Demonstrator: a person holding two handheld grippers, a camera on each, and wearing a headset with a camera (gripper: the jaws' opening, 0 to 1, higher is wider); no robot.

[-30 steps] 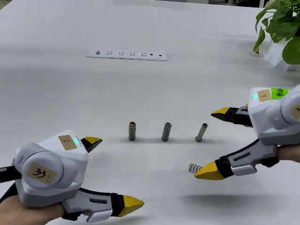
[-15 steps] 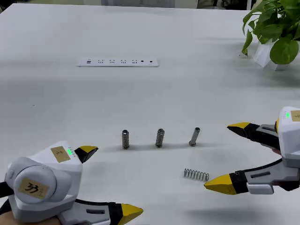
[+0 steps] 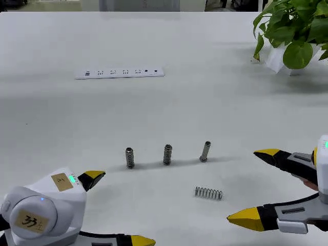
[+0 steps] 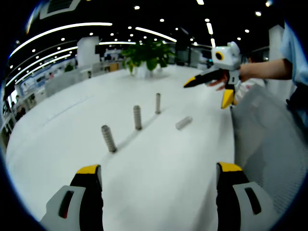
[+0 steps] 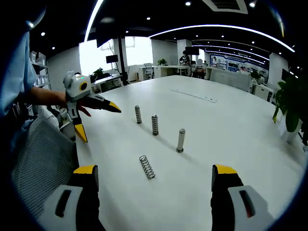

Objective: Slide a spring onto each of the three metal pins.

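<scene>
We note three upright pins in a row on the white bench (image 3: 215,97); seen from the head view, the left spring-wrapped steel pin (image 3: 129,158) and the middle spring-wrapped steel pin (image 3: 167,154) each carry a coil, while the bare steel pin (image 3: 205,151) at the right end leans a little. The loose coiled steel spring (image 3: 208,192) lies flat just in front of the bare pin, apart from it. The yellow-tipped right tongs (image 3: 248,185) near it and the yellow-tipped left tongs (image 3: 122,208) both gape wide, holding nothing

A white power strip (image 3: 119,73) lies flat; potted plant (image 3: 289,31) far corner.
</scene>
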